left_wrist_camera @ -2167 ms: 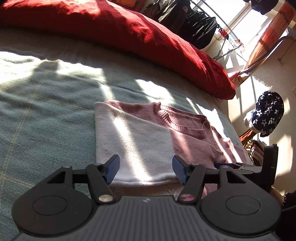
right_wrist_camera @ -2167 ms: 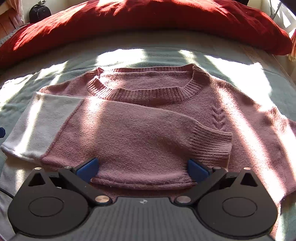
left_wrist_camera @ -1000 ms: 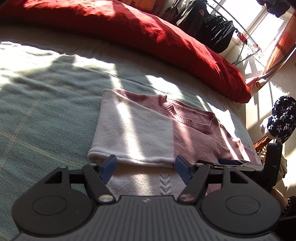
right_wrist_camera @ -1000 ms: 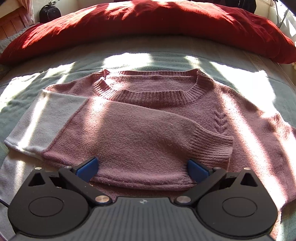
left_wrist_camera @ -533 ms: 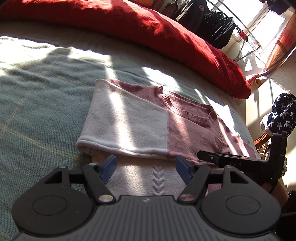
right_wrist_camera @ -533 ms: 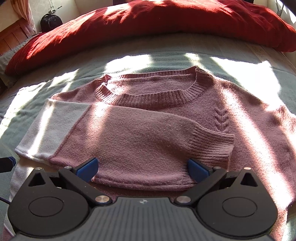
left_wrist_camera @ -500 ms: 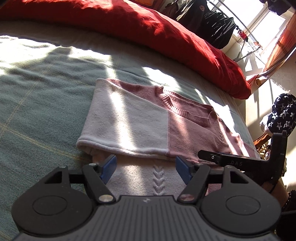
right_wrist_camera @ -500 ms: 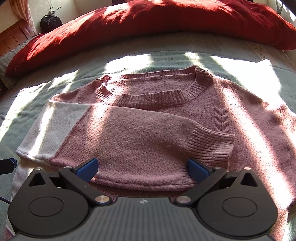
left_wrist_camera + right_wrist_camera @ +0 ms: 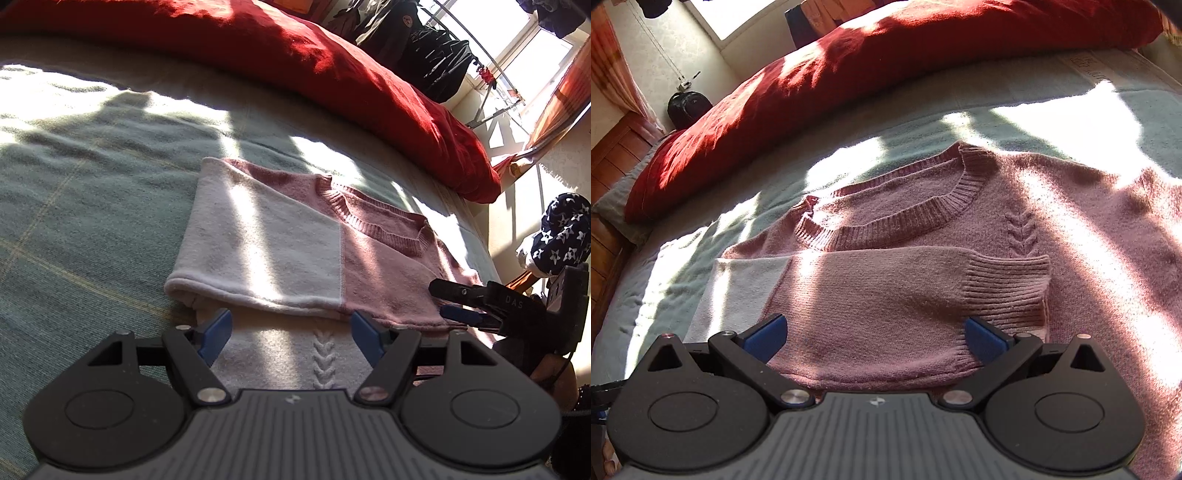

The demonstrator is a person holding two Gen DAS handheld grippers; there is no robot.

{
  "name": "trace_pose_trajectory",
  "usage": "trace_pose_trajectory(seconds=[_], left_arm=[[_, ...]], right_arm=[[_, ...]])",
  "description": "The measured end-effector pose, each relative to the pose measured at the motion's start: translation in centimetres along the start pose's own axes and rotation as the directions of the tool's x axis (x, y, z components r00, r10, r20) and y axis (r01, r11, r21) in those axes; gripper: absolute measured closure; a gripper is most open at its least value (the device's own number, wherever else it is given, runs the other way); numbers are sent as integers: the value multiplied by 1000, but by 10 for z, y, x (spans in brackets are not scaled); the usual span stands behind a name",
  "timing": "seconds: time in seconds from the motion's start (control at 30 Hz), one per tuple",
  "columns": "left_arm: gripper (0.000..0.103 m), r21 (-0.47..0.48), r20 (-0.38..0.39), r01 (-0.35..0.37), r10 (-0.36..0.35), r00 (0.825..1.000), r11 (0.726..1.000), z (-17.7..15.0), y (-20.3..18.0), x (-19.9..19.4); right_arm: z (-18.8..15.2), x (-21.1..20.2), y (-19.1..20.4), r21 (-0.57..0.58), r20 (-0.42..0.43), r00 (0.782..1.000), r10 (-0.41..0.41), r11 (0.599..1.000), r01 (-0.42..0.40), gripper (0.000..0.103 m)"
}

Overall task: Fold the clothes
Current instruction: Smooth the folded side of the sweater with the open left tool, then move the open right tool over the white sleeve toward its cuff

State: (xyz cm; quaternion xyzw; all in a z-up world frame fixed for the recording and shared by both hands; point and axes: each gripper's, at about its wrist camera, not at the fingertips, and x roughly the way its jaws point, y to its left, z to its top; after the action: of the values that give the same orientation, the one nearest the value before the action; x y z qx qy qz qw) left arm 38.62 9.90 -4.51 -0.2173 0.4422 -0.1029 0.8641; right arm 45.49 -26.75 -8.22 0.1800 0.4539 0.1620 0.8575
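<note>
Both tongs apart, nothing between them. Left gripper (image 9: 290,331) sits low at the near edge of the pink sweater (image 9: 923,258), its blue pads straddling the cable-knit motif (image 9: 322,354) on the pale lower layer; right gripper (image 9: 875,338) hovers at the near edge of the folded sleeve (image 9: 886,295), also gripping nothing, and shows in the left view off to the right (image 9: 461,302). Sweater lies flat on the green blanket (image 9: 74,184), front up, neckline (image 9: 905,218) on its far side. One sleeve is folded across the chest, long axis crosswise to both grippers, ribbed cuff (image 9: 1008,291) pointing toward the sweater's right side. That right side still spreads wide, and the right gripper is nearer to it. Beyond the neckline: red duvet (image 9: 886,66). Judgement: partly folded; the pictures don't settle the next fold.
</note>
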Motion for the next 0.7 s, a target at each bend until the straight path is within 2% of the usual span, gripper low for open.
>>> trace_pose_trajectory(seconds=[0.2, 0.47, 0.6, 0.7], left_arm=[[31, 16, -3, 21, -21, 1000, 1000, 1, -15, 6], [31, 67, -12, 49, -48, 999, 997, 4, -47, 18], [31, 92, -16, 63, -62, 998, 994, 7, -66, 26], [31, 109, -21, 73, -71, 997, 991, 8, -80, 32]], right_arm=[[4, -17, -17, 113, 13, 996, 92, 989, -93, 0], [7, -38, -21, 4, 51, 997, 50, 999, -50, 0], [7, -51, -29, -37, 75, 997, 0, 999, 3, 0], [4, -63, -48, -25, 89, 995, -50, 998, 52, 0]])
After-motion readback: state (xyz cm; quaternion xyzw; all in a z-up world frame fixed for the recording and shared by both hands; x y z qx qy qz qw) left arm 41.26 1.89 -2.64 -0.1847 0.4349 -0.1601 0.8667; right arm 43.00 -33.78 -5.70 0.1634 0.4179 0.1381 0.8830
